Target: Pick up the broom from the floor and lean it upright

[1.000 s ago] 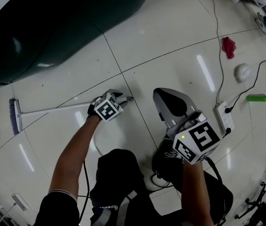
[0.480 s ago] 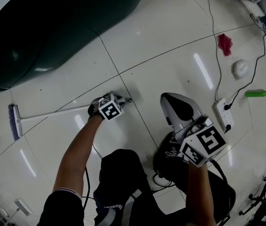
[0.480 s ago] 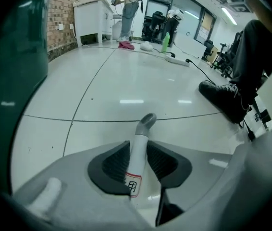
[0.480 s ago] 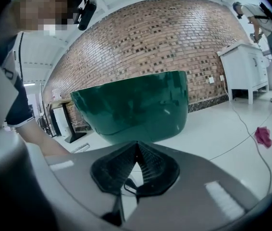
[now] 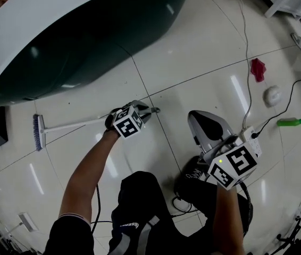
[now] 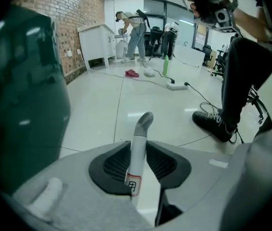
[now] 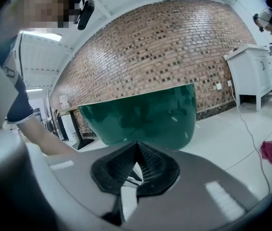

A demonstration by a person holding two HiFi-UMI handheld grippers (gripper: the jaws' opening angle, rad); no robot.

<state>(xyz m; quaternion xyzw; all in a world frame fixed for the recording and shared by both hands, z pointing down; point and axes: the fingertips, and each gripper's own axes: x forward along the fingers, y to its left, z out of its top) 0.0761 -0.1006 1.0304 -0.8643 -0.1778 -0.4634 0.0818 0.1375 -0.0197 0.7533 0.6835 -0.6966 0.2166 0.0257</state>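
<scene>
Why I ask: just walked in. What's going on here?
A person works a gripper in each hand. The jaws of the left gripper are closing on the handle end of a broom, whose brush head lies on the tiled floor. The right gripper hangs empty, jaws together. The broom is not yet upright.

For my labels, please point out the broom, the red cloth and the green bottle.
broom (image 5: 76,125), head view, middle of its handle.
red cloth (image 5: 258,69), head view, its middle.
green bottle (image 5: 289,123), head view, its body.
</scene>
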